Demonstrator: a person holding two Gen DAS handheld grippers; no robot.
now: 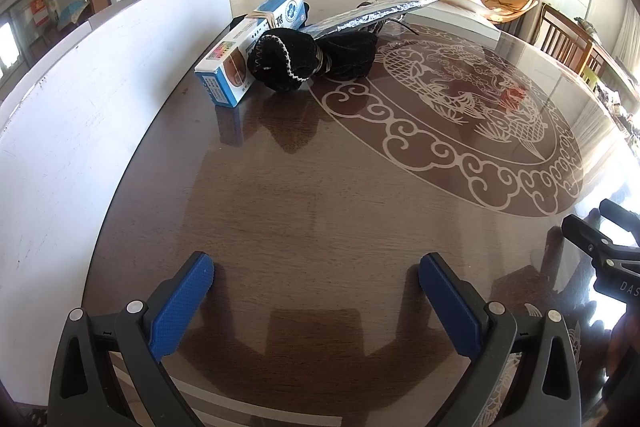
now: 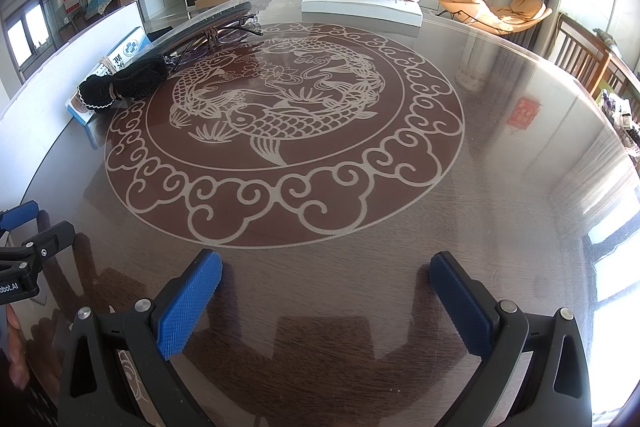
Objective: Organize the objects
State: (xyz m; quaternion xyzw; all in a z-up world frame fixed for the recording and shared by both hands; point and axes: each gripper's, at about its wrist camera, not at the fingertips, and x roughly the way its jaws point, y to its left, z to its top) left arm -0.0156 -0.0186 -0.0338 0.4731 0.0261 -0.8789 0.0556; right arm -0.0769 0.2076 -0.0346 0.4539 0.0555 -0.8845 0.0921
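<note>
Above the glossy table (image 1: 320, 211), both the left gripper (image 1: 316, 287) and right gripper (image 2: 326, 283) hover with jaws released, well short of the black glove (image 1: 280, 61).

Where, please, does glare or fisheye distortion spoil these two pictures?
Left wrist view: the white board bows into a curve, and glare whitens the glossy brown table at the right edge. Right wrist view: sunlight washes out the table's right side; the fish pattern stays sharp.
</note>
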